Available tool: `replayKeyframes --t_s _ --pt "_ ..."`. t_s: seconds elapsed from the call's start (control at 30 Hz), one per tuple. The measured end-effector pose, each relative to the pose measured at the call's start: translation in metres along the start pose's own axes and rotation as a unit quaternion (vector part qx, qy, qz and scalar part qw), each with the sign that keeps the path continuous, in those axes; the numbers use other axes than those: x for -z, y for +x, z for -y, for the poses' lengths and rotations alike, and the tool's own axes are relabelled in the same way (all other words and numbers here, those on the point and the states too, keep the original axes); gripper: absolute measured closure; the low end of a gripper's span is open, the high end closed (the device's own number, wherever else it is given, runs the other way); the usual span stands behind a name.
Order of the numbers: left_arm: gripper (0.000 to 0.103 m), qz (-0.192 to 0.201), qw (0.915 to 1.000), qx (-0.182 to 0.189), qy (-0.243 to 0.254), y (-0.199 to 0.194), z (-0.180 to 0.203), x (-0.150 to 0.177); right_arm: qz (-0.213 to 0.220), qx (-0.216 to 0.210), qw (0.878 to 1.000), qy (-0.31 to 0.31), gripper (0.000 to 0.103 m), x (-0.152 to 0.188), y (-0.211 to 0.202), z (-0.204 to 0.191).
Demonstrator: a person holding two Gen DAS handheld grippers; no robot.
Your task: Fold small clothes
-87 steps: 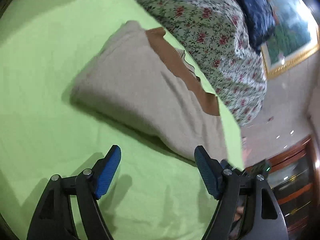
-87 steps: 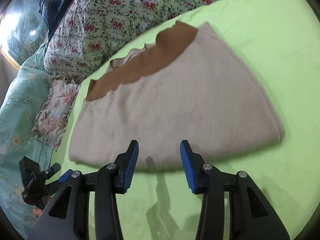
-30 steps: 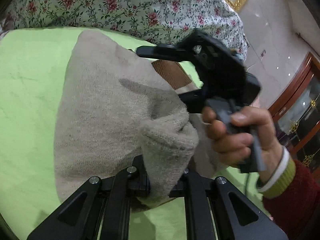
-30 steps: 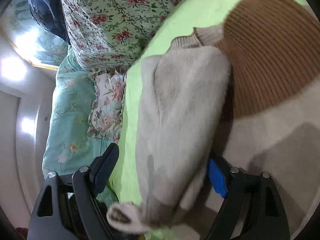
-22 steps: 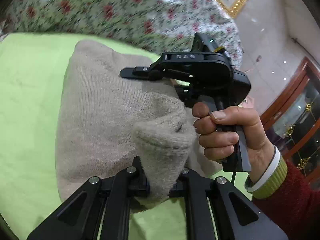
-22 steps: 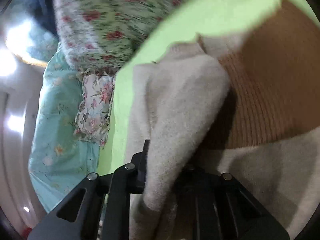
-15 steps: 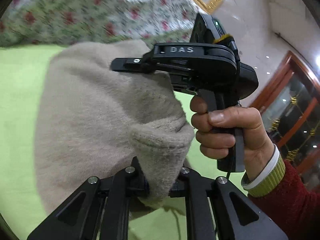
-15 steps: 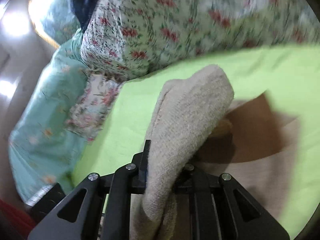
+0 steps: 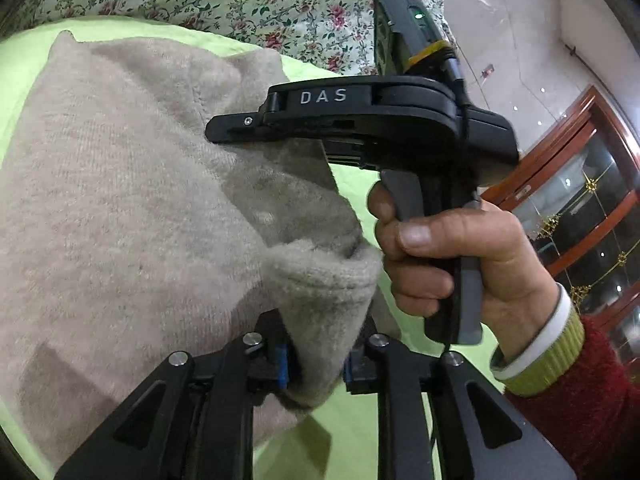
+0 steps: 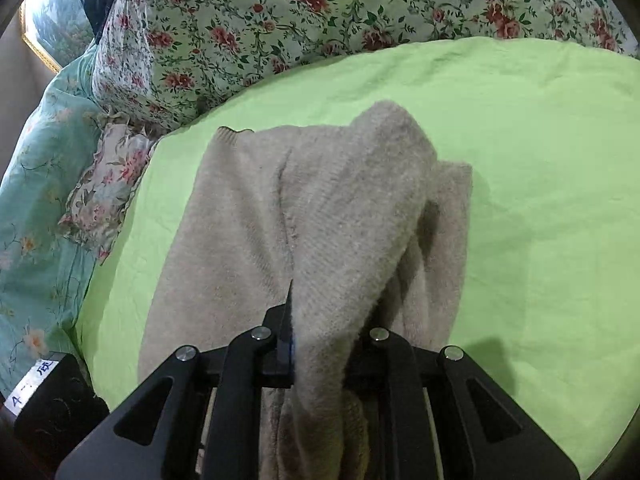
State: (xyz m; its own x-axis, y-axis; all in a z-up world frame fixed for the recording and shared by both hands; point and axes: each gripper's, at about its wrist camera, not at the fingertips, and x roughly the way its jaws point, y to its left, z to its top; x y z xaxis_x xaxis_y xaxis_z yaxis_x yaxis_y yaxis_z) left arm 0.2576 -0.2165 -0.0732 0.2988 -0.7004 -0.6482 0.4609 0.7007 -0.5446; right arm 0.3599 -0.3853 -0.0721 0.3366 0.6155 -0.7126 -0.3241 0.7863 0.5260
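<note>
Your left gripper [image 9: 314, 364] and right gripper [image 10: 320, 354] are each clamped on the near edge of the beige sweater [image 10: 320, 216], so both corners travel together. It drapes over the green sheet [image 10: 540, 152], lifted to fold away from you.

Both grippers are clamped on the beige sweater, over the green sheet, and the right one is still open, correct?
Not quite. The right gripper is shut on the sweater, as the right wrist view shows: knit is pinched between its jaws. The rest holds: the left gripper is also shut on the sweater, which lies over the green sheet.
</note>
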Motion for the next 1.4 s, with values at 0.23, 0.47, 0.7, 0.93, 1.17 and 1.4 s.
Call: replayKeyframes --t_s 0.23,0.47,0.7,0.93,1.17,1.4 --pt "0.044 0.007 0.9998 -0.009 0.016 -0.061 0.006 0.036 0.045 0.017 0.998 0.036 0.035 0.018 -0.038 0.002" --pt "0.023 0.044 0.9972 -0.035 -0.05 -0.114 -0.05 0.035 0.057 0.008 0.997 0.06 0.018 0.055 -0.062 0.01" --pt "0.02 0.035 0.9937 -0.03 -0.102 -0.104 -0.1 0.01 0.04 -0.012 0.996 0.075 0.018 0.06 -0.046 0.021" --pt "0.02 0.005 0.986 0.011 -0.166 -0.065 -0.144 -0.007 0.028 -0.031 0.996 0.079 0.018 0.048 -0.025 0.029" --pt "0.041 0.009 0.9883 0.006 -0.152 -0.045 -0.15 -0.023 -0.024 -0.047 0.996 0.076 0.061 0.041 0.003 0.021" --pt "0.05 0.042 0.9927 -0.021 -0.112 -0.107 -0.129 -0.002 0.0 -0.039 0.999 0.026 0.072 0.051 -0.013 -0.053"
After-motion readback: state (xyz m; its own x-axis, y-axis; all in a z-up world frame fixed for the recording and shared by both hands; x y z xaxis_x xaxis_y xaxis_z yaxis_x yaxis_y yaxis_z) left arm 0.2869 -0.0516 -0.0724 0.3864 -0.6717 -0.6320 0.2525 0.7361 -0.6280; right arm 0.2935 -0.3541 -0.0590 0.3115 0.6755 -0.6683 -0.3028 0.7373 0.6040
